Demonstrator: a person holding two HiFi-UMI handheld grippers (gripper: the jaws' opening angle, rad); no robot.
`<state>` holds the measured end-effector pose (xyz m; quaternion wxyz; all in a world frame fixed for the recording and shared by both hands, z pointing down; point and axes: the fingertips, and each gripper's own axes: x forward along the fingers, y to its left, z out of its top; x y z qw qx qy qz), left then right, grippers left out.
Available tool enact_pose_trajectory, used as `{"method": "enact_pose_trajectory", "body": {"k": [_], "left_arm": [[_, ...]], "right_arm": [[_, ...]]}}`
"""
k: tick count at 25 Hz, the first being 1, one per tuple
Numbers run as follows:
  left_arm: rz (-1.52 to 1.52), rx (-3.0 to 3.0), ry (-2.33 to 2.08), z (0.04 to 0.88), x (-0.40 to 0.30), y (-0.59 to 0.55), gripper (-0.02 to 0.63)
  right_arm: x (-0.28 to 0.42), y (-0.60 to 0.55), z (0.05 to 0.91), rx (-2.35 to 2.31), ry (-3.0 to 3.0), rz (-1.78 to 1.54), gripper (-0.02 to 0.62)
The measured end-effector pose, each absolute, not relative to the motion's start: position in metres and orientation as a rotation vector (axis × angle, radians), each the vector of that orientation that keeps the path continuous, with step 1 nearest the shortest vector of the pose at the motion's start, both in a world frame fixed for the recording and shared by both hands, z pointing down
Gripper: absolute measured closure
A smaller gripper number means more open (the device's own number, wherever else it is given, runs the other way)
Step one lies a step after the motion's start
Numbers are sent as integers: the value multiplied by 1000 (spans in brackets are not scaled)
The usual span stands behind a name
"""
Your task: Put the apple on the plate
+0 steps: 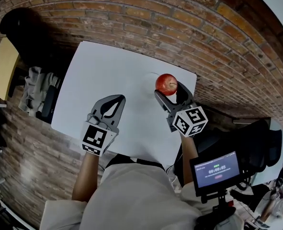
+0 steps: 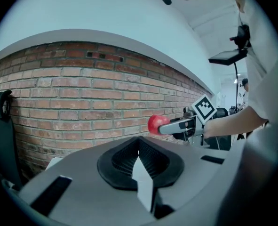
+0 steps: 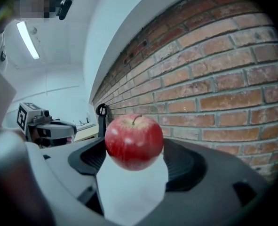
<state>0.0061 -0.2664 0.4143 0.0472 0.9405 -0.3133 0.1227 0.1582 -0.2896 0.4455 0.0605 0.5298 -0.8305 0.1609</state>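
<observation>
A red apple (image 1: 166, 84) sits between the jaws of my right gripper (image 1: 170, 89) over the far right part of the white table (image 1: 107, 71). In the right gripper view the apple (image 3: 134, 141) fills the gap of the right gripper (image 3: 135, 147), black pads against both its sides, and seems to hang just above the white surface. A faint curved line (image 1: 150, 74) left of the apple could be a white plate's rim; I cannot tell. My left gripper (image 1: 119, 98) rests near the table's front, tips together, nothing in it. The left gripper (image 2: 139, 139) view shows the apple (image 2: 156, 124) held far to the right.
A black chair (image 1: 24, 28) stands beyond the table's far left corner, a wooden desk (image 1: 2, 66) and grey clutter (image 1: 36, 92) at the left. A small screen on a stand (image 1: 217, 169) is at the near right. Brick paving surrounds the table.
</observation>
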Motion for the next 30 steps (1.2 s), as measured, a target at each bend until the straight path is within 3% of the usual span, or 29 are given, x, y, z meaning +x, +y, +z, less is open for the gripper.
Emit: {"method": "enact_pose_trajectory", "body": {"k": [30], "left_arm": [[486, 2702, -1047, 470, -2, -277, 600]], "right_arm": [[173, -357, 626, 1451, -2212, 535, 224]]}}
